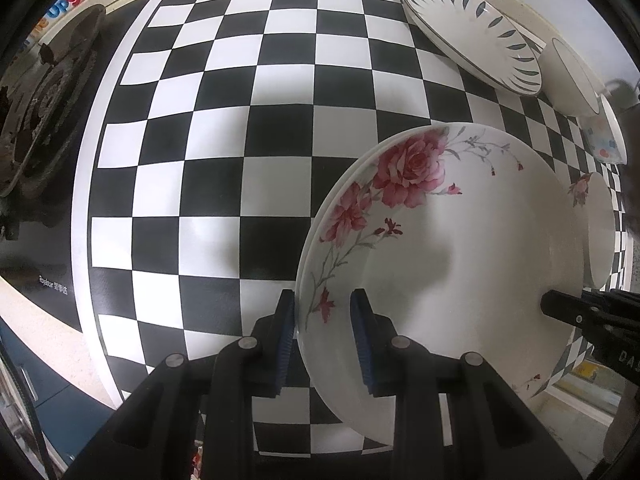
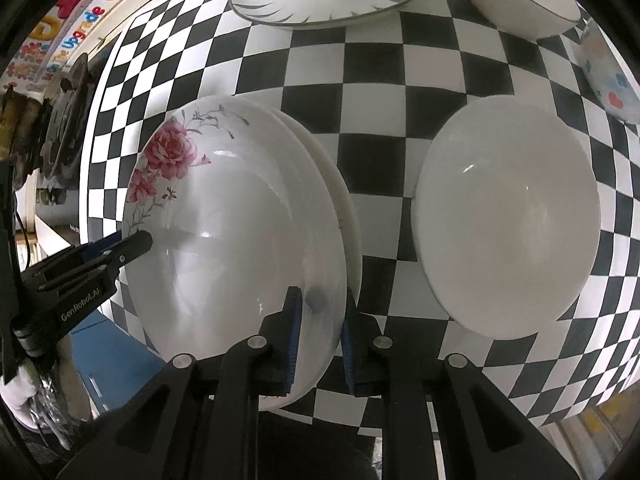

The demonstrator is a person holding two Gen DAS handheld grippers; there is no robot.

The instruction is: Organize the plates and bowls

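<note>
- The left gripper [image 1: 323, 336] pinches the near rim of the rose plate [image 1: 452, 248], which sits on a stack of plates on the checkered mat [image 1: 224, 128].
- The right gripper [image 2: 319, 336] pinches the same plate's opposite rim.
- A plain white bowl [image 2: 508, 220] lies just beside the stack.
- A leaf-patterned plate [image 1: 472, 32], a deep white bowl [image 1: 572, 76] and a dotted bowl [image 1: 606, 136] line the far edge.
- A stove burner [image 1: 44, 108] lies left of the mat.

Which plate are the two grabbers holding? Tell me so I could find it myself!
Look at the black-and-white checkered mat, at its near right part. The rose plate is the top of a small stack, with the left gripper and the right gripper pinching opposite edges. It alone has big pink roses on its rim; the far plate has blue leaf marks, and the bowl beside it is plain white inside.
</note>
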